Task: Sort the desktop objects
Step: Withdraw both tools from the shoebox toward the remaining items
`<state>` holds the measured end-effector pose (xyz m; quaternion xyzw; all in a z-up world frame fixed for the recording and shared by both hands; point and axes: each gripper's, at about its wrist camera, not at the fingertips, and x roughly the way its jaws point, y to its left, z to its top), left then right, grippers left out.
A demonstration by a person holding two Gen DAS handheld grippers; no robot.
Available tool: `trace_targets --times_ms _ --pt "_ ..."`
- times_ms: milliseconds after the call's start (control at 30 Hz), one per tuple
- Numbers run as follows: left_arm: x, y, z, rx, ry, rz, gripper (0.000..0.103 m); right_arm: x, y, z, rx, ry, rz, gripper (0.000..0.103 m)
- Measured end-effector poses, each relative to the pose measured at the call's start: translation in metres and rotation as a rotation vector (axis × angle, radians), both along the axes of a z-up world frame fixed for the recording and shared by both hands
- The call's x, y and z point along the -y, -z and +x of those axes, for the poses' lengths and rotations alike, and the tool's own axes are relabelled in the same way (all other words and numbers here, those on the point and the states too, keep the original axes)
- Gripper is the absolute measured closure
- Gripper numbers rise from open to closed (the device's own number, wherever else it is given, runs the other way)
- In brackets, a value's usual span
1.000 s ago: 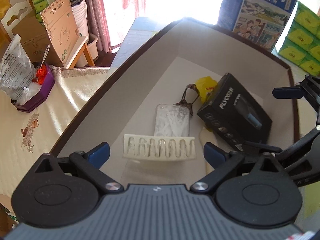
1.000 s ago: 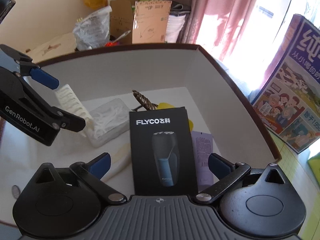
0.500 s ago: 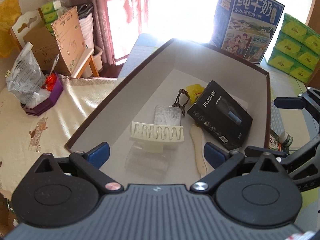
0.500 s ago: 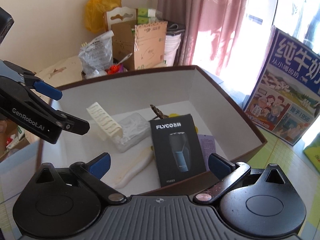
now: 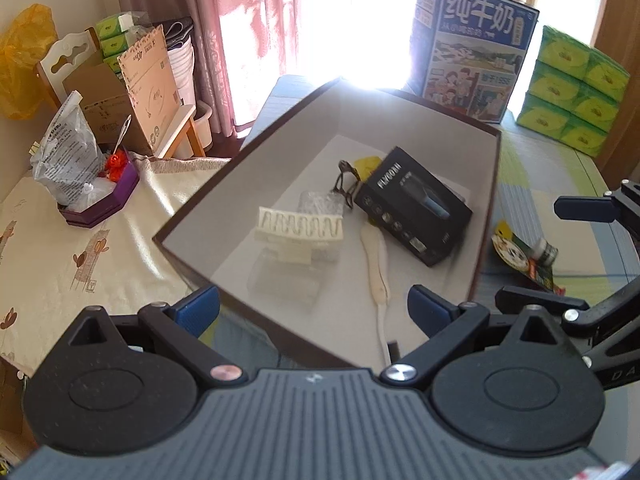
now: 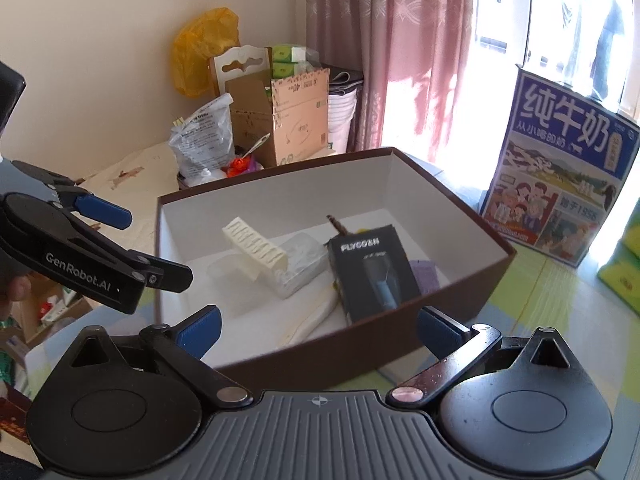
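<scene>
A brown box with a white inside holds a black FLYCO shaver carton, a cream comb-like rack, a clear plastic case, a cream strip, a dark hair clip and a yellow item. My left gripper is open and empty, above the box's near edge; it shows at the left of the right wrist view. My right gripper is open and empty, outside the near wall; its fingers show in the left wrist view.
A small bottle and a colourful packet lie on the table right of the box. A milk carton case and green tissue packs stand behind. A purple tray with bags and cardboard boxes stand on the left.
Both grippers have drawn back and up out of the box, open and empty throughout. The box's contents have stayed in place.
</scene>
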<state>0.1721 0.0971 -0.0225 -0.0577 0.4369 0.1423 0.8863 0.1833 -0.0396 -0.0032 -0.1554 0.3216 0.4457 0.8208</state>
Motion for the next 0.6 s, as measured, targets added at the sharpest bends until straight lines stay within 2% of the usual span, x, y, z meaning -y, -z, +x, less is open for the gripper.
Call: trace_targets --times_ms 333,600 --pt "0.036 -0.003 -0.032 -0.017 0.008 0.012 0.004 0.029 -0.006 -0.028 -0.017 0.006 0.007 0.002" --pt "0.060 0.001 -0.052 -0.033 -0.012 0.012 0.004 0.049 0.000 -0.050 -0.049 -0.018 -0.008 0.002"
